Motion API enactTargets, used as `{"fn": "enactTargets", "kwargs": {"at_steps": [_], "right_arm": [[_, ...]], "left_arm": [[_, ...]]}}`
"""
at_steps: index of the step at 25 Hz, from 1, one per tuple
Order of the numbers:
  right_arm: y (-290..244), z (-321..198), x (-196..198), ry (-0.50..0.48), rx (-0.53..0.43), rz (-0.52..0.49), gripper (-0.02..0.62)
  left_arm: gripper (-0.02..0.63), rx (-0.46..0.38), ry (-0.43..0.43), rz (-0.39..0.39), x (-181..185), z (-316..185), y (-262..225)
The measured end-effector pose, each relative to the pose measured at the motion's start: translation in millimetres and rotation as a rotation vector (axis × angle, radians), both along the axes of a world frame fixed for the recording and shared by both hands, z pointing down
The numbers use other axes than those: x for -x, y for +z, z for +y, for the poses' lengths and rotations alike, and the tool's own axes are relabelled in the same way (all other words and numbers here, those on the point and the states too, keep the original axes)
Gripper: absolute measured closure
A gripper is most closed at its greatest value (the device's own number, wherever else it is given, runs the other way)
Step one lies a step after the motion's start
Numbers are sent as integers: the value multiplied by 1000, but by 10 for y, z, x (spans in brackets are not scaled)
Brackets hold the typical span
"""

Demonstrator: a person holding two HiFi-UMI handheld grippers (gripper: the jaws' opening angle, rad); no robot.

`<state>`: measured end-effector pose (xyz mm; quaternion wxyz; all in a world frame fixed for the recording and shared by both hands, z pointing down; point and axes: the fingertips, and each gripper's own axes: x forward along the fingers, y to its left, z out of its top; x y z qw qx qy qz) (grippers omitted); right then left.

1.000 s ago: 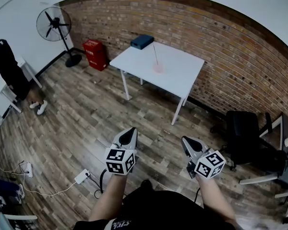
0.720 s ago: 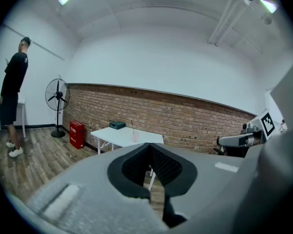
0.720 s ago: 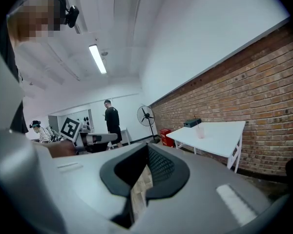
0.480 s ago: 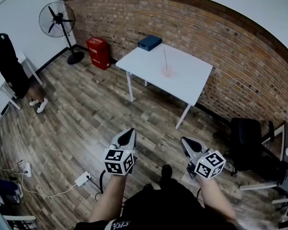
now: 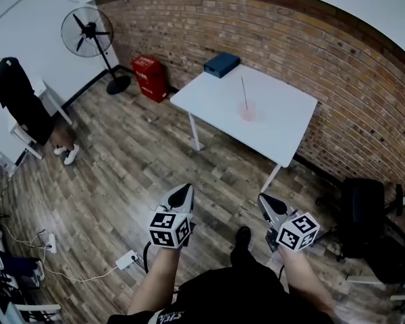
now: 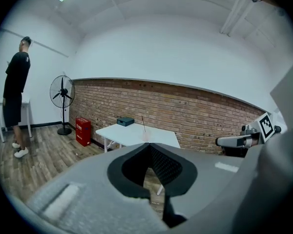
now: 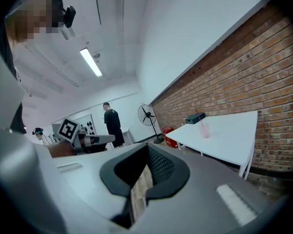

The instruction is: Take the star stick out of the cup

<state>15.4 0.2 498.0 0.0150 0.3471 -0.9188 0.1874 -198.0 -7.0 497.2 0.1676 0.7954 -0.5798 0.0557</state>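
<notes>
A pale pink cup (image 5: 248, 113) stands on the white table (image 5: 283, 130) by the brick wall, with a thin stick (image 5: 244, 92) standing up out of it. The cup (image 6: 144, 137) and stick (image 6: 143, 123) also show far off in the left gripper view, and the cup (image 7: 204, 130) in the right gripper view. My left gripper (image 5: 182, 193) and right gripper (image 5: 266, 202) are held low over the wooden floor, well short of the table. Both are shut with nothing between the jaws.
A dark blue box (image 5: 222, 64) lies at the table's far corner. A red crate (image 5: 150, 76) and a standing fan (image 5: 88, 32) are left of the table. A person (image 5: 20, 106) stands at far left. A black chair (image 5: 364, 221) is at right, a power strip (image 5: 127, 259) on the floor.
The view has moved forward across the floor, and the table with the cup now sits further right and nearer. Both grippers keep their pose and stay shut.
</notes>
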Motion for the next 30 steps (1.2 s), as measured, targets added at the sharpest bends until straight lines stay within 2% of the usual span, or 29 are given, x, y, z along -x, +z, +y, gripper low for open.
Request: {"fn": "enactTargets", "kwargs": {"at_steps": [10,15,24,30], "right_arm": [[-66,-1463,-400,-6,-1,-45,595],[-50,-1963,-601,-17,4,-44,595],[135,-2411,-630,-40,51,-11,595],[248,-2894,-539,-20,71,23,595]], "left_arm": [[600,-4,49,-42,-579,-1500,-229],[600,-19,82,-60,-922,-2013,-323],[600,19,86,-34,-1032,-2548,-148],[600,32,108,1,-941,-3155,30]]}}
